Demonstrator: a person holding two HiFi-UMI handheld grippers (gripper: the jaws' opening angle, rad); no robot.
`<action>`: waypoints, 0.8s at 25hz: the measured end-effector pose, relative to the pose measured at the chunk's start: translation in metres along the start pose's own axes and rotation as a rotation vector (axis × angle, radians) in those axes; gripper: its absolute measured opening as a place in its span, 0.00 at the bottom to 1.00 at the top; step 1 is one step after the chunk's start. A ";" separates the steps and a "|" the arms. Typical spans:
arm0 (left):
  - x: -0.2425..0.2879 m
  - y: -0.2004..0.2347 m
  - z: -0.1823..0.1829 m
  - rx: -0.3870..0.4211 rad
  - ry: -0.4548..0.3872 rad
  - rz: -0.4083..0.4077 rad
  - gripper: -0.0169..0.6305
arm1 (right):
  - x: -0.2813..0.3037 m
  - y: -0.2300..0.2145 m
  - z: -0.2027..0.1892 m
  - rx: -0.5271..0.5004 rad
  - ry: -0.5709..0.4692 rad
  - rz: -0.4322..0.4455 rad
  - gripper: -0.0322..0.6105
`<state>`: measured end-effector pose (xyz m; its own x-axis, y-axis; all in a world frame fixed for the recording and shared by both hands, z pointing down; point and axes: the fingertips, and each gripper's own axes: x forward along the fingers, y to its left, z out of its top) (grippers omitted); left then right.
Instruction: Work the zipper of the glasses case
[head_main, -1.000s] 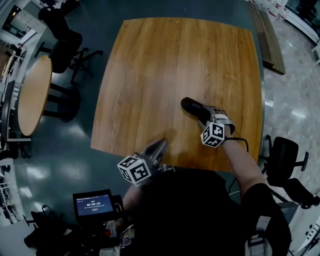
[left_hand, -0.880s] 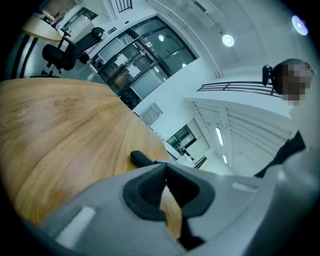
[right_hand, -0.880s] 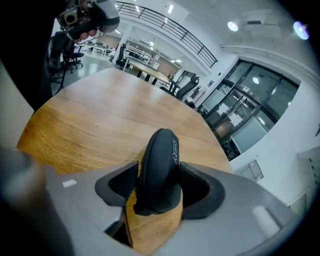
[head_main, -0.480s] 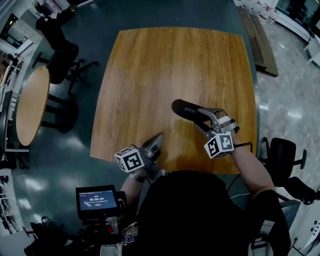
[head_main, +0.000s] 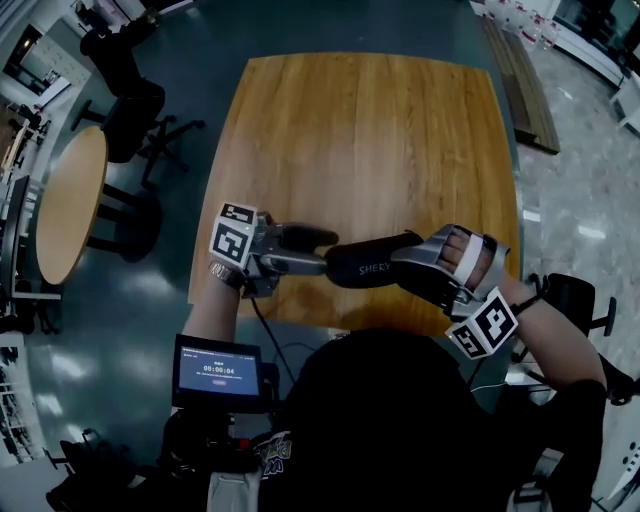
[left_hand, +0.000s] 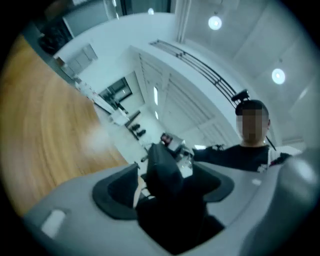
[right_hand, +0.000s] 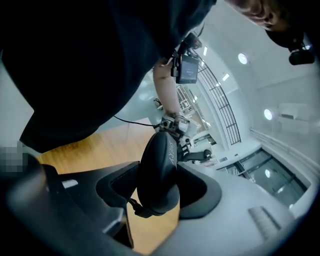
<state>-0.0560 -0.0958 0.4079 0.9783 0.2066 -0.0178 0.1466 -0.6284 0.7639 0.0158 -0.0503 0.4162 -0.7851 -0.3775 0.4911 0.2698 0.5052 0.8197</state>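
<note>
The black glasses case (head_main: 375, 268) hangs in the air over the front edge of the wooden table (head_main: 370, 130), lying roughly level. My right gripper (head_main: 402, 268) is shut on its right half; in the right gripper view the case (right_hand: 157, 170) fills the gap between the pads, and a small black tab (right_hand: 134, 207) hangs from its near end. My left gripper (head_main: 322, 251) points right at the case's left end. Its jaws are opening, and the case's tip (left_hand: 162, 170) sits between them with a gap at one pad.
A round table (head_main: 65, 205) and black office chairs (head_main: 125, 95) stand to the left on the dark floor. Another chair (head_main: 570, 310) is at the right, and a wooden bench (head_main: 535, 75) at the far right. A small screen (head_main: 218, 372) hangs at the person's chest.
The right gripper lifted the case off the table and swung it left toward the front edge. The left gripper rose from the table's front edge to the case's end, and its jaws went from shut to open.
</note>
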 end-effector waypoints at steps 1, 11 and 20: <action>0.013 -0.009 -0.005 0.010 0.103 -0.033 0.55 | 0.000 0.000 0.006 -0.035 -0.008 0.014 0.41; 0.063 -0.041 -0.053 -0.016 0.429 -0.199 0.50 | 0.010 0.003 0.053 -0.270 -0.071 0.091 0.42; 0.045 -0.040 -0.068 0.119 0.518 -0.108 0.48 | -0.029 -0.036 0.043 0.417 -0.186 0.158 0.41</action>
<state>-0.0280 -0.0103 0.4207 0.7608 0.5985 0.2510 0.2872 -0.6574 0.6967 0.0050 -0.0237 0.3601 -0.8490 -0.1449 0.5081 0.1771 0.8279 0.5322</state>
